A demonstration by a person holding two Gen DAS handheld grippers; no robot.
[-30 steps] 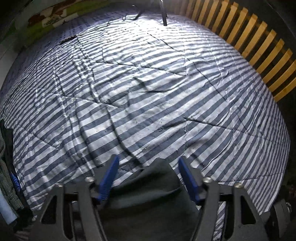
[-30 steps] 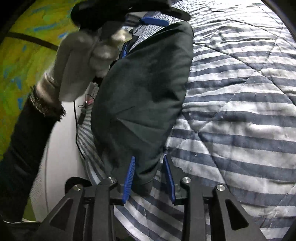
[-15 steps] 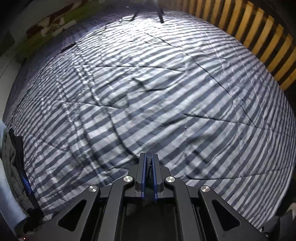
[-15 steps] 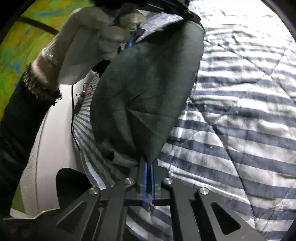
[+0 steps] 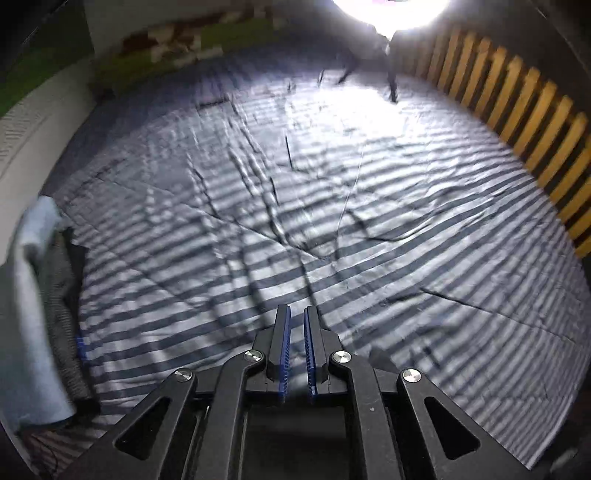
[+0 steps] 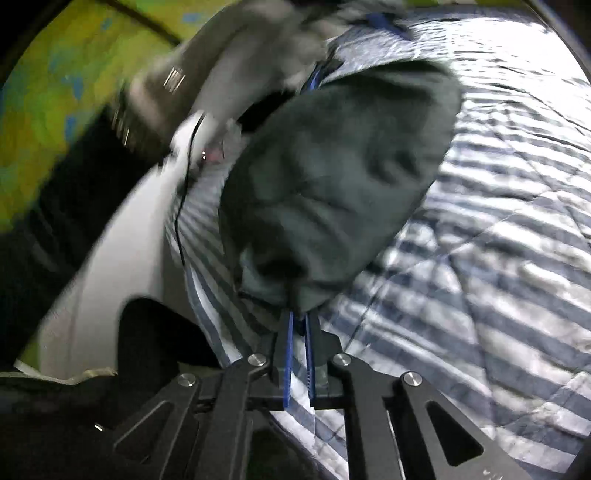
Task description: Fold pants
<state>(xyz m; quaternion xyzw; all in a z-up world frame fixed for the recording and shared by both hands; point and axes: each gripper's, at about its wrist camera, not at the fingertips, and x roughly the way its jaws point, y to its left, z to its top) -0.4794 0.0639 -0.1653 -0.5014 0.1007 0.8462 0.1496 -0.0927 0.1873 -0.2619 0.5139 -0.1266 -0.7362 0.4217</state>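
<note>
The dark grey-green pants (image 6: 332,177) hang bunched above the striped bedspread (image 5: 369,221). My right gripper (image 6: 297,315) pinches their near edge between its blue pads, and its jaws are easing open a little. The far end runs up to my left gripper, blurred at the top of the right wrist view with a blue finger (image 6: 386,23) beside a white-gloved hand (image 6: 258,48). In its own view my left gripper (image 5: 297,312) has a narrow slit between the pads and is opening slightly. No cloth shows in the slit, only a dark scrap (image 5: 380,358) behind the right finger.
A yellow slatted headboard (image 5: 517,122) borders the bed on the right, under a glaring lamp (image 5: 391,11). Light blue and grey clothes (image 5: 37,314) lie at the bed's left edge. A white bed rail (image 6: 110,277), a thin cable (image 6: 181,221) and a green-yellow wall (image 6: 55,92) lie left.
Both pairs of jaws went from wide around the pants to nearly shut. My left gripper rose and tipped up, bringing the lamp into view. The pants lifted and wrinkled toward my right gripper.
</note>
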